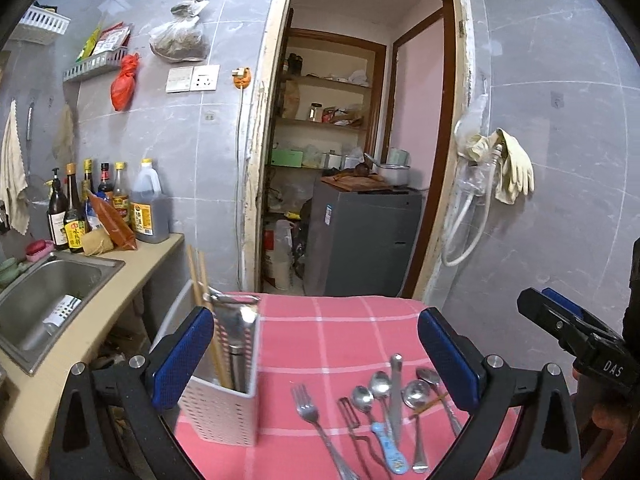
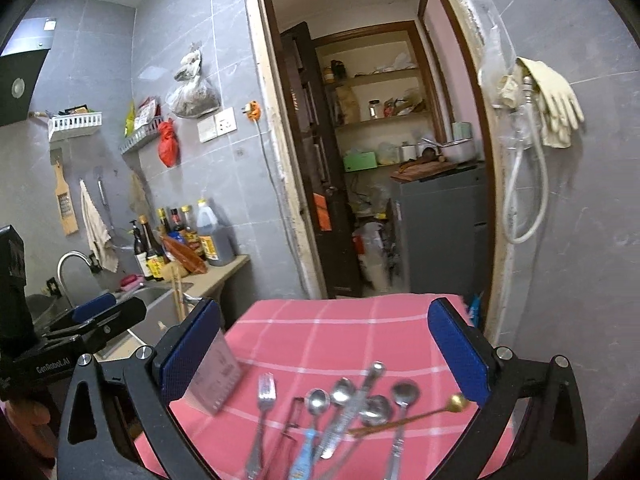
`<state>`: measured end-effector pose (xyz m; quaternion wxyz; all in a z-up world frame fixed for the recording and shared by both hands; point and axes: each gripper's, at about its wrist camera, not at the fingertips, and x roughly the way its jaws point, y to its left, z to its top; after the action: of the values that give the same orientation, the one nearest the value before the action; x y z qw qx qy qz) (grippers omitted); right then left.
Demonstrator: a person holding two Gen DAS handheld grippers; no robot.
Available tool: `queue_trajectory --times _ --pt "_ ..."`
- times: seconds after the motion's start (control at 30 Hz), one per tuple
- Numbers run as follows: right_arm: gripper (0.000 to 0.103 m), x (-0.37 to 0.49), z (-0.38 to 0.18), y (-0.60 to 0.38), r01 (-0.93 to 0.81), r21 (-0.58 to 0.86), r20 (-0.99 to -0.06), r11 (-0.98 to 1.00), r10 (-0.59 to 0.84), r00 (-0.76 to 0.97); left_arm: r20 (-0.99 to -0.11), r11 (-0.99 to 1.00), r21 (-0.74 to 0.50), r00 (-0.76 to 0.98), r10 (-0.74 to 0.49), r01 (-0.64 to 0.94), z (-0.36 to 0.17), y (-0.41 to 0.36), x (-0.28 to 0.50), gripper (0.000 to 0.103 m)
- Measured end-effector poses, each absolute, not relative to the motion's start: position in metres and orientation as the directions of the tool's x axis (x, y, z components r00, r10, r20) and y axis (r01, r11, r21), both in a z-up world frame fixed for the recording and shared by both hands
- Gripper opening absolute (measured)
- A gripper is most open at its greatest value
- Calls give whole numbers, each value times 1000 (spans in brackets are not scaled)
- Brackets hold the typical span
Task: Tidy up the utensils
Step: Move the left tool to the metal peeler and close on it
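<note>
A white perforated utensil holder [image 1: 222, 408] stands on the pink checked tablecloth [image 1: 340, 332] at the left, holding chopsticks [image 1: 198, 276] and a steel tool [image 1: 240, 344]. Loose utensils lie to its right: a fork [image 1: 310, 412], several spoons [image 1: 380, 386], a peeler [image 1: 350, 420], a knife [image 1: 396, 392]. My left gripper [image 1: 316, 356] is open and empty above them, its left finger beside the holder. My right gripper [image 2: 324, 352] is open and empty over the same pile: fork [image 2: 264, 396], spoons [image 2: 340, 392], a gold-tipped spoon [image 2: 456, 402]. The holder [image 2: 216, 376] is blurred.
A steel sink [image 1: 48, 300] and countertop with sauce bottles [image 1: 104, 200] are at the left. An open doorway shows a grey cabinet [image 1: 364, 236] and shelves. Gloves [image 1: 512, 168] and a hose hang on the right wall. The right gripper shows in the left wrist view [image 1: 576, 328].
</note>
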<state>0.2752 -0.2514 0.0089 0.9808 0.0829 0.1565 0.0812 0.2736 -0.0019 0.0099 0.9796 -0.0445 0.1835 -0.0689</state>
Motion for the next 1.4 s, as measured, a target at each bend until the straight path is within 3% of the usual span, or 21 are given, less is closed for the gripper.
queue_trajectory --times 0.4,0.73,0.83,1.07,1.13,1.4 --pt "102 284 -46 -295 -83 205 -417 975 164 894 -463 988 -108 873 -151 113 -44 -42 280 103" --pt "102 310 -109 -315 -76 270 -541 960 217 813 -569 974 -134 791 -225 181 -91 -72 307 102" --pt "101 320 -124 -321 -65 290 -570 955 227 790 -595 969 -157 765 -246 189 -104 -79 320 97" --pt "80 339 -156 -329 -32 346 -635 938 259 728 -662 954 -230 689 -296 190 -136 -87 359 77" --pt "80 346 -165 -330 -12 360 -653 933 261 711 -680 953 -243 669 -301 182 -144 -87 369 74" --pt "79 366 -176 -332 25 370 -680 929 252 689 -734 958 -275 628 -260 75 -164 -74 389 73"
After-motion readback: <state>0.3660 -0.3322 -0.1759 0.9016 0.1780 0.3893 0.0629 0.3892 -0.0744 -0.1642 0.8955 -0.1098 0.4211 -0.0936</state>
